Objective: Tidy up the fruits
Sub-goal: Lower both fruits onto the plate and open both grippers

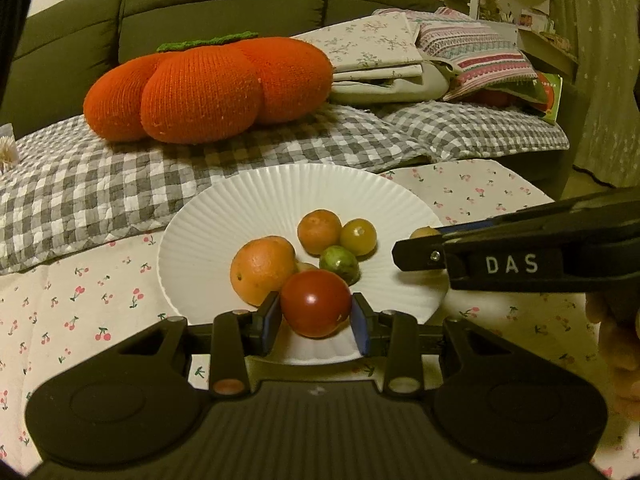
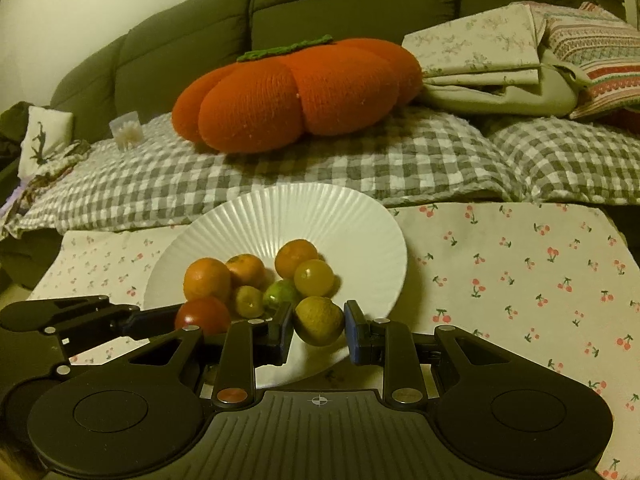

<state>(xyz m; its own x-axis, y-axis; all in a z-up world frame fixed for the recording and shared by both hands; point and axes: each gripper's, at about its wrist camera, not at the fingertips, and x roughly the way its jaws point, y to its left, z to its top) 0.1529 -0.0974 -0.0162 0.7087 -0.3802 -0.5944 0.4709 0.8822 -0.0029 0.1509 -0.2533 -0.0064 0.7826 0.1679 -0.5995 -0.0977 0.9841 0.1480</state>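
Note:
A white fluted plate (image 1: 248, 200) (image 2: 320, 216) on a cherry-print cloth holds several small fruits: two oranges (image 1: 262, 270) (image 1: 319, 231), a yellow-green fruit (image 1: 358, 237) and a green lime (image 1: 340, 265). My left gripper (image 1: 316, 312) is shut on a red tomato (image 1: 316, 304) just over the plate's near rim. It shows at the left edge of the right wrist view as the left gripper (image 2: 180, 316) with the tomato (image 2: 202, 316). My right gripper (image 2: 318, 330) (image 1: 416, 246) is shut on a yellow-green citrus (image 2: 320, 320) (image 1: 424, 233) over the plate's right rim.
Behind the plate lies a grey checked quilt (image 1: 120, 184) with a large orange knitted pumpkin cushion (image 1: 208, 88) on it. Folded linens (image 1: 380, 56) are stacked to the right, against a dark green sofa (image 1: 220, 4). Cherry-print cloth (image 2: 520, 280) spreads right of the plate.

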